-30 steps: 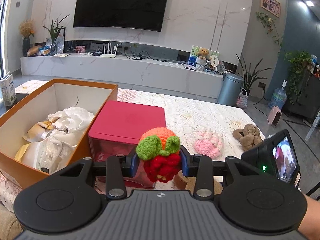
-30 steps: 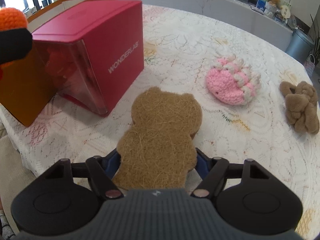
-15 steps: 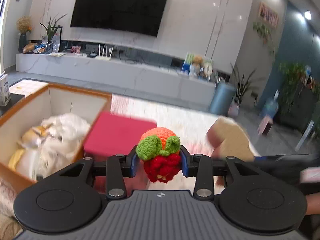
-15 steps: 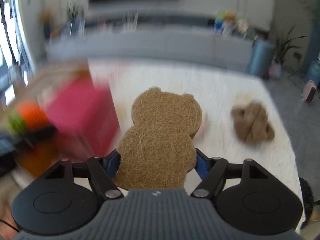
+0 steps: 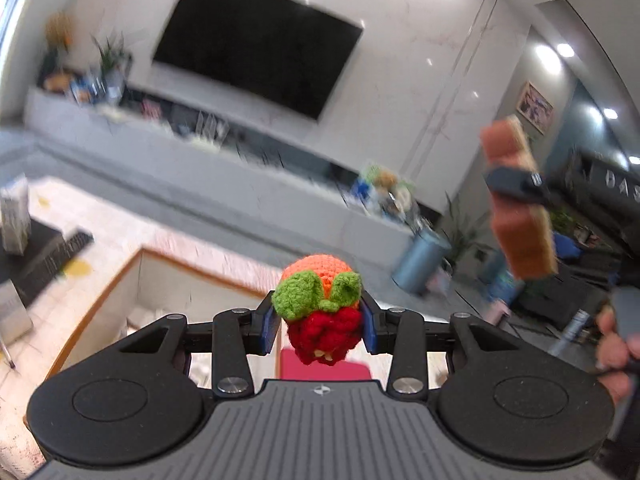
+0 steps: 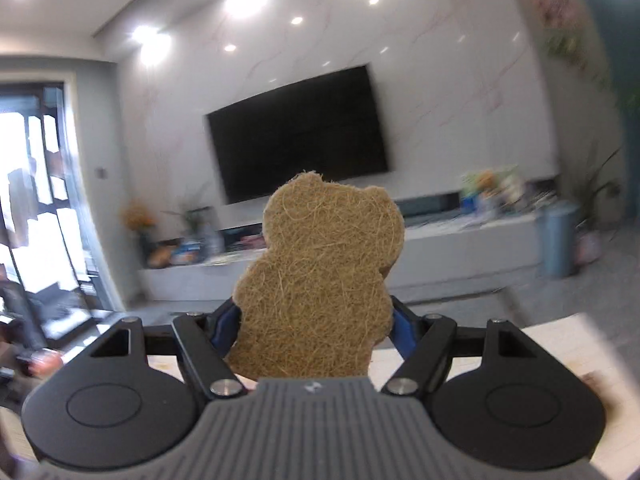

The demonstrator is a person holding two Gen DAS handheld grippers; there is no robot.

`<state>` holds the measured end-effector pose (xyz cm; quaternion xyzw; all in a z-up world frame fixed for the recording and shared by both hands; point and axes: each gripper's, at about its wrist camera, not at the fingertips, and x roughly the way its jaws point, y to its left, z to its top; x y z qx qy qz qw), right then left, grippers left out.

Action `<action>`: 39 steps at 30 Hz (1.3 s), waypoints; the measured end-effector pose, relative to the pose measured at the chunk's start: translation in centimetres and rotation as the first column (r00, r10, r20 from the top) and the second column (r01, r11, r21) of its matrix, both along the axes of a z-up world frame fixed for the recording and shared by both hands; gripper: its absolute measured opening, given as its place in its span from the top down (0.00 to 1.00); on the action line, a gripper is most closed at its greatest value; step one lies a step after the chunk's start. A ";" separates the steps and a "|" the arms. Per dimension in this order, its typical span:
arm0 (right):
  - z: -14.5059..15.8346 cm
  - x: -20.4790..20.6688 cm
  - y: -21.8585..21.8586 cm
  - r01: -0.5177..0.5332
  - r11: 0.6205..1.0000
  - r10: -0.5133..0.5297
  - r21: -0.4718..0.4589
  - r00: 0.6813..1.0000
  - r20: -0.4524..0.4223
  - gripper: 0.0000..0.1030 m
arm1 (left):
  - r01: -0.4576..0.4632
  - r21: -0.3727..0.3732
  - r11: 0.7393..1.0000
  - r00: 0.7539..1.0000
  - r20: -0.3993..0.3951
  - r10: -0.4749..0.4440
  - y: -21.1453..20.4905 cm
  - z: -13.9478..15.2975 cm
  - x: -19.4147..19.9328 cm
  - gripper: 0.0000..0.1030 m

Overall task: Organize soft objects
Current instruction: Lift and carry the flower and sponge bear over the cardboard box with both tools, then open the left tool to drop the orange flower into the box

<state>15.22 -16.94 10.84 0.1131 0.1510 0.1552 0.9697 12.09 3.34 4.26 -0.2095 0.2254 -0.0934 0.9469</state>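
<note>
My left jaws [image 5: 320, 322] pinch the crochet fruit [image 5: 319, 308] above the open cardboard box [image 5: 120, 280]; my right jaws [image 6: 312, 326], set wide, clamp the bear-shaped sponge [image 6: 320, 280] held high. Neither is dropped in yet

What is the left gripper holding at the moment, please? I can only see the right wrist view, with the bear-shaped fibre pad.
Observer: The left gripper is shut on a crochet toy: orange top, green leaves, red below.
Operator: Thank you. Is a container in sight there?
Observer: Yes, an open orange-edged box shows below and left of the toy.
Operator: And how does my pad look from that side?
Observer: The bear-shaped pad appears edge-on at upper right, with an orange sponge backing.
</note>
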 end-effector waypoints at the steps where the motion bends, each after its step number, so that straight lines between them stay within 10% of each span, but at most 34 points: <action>1: -0.4 0.8 1.2 -0.017 1.000 0.017 0.003 1.000 -0.022 0.30 | 0.005 -0.017 1.000 1.000 -0.021 -0.006 1.1 -0.7 0.6 0.56; 12: -7.6 6.7 10.3 -0.133 0.976 0.095 -0.173 0.973 -0.211 0.30 | 0.102 -0.129 0.986 0.973 -0.195 -0.126 4.3 -8.7 7.4 0.56; 21: -10.8 9.2 9.9 -0.170 0.966 0.112 -0.193 0.954 -0.277 0.30 | 0.181 0.004 0.984 0.929 -0.330 -0.169 1.5 -11.5 7.9 0.53; 26: -11.5 9.5 9.9 -0.183 0.963 0.120 -0.197 0.949 -0.293 0.30 | 0.179 0.124 0.976 0.950 -0.280 -0.139 1.2 -9.9 6.5 0.13; 39: -12.0 9.9 13.1 -0.251 0.946 0.161 -0.203 0.913 -0.376 0.30 | -0.050 0.329 0.943 0.972 -0.201 0.121 6.3 -6.1 2.5 0.13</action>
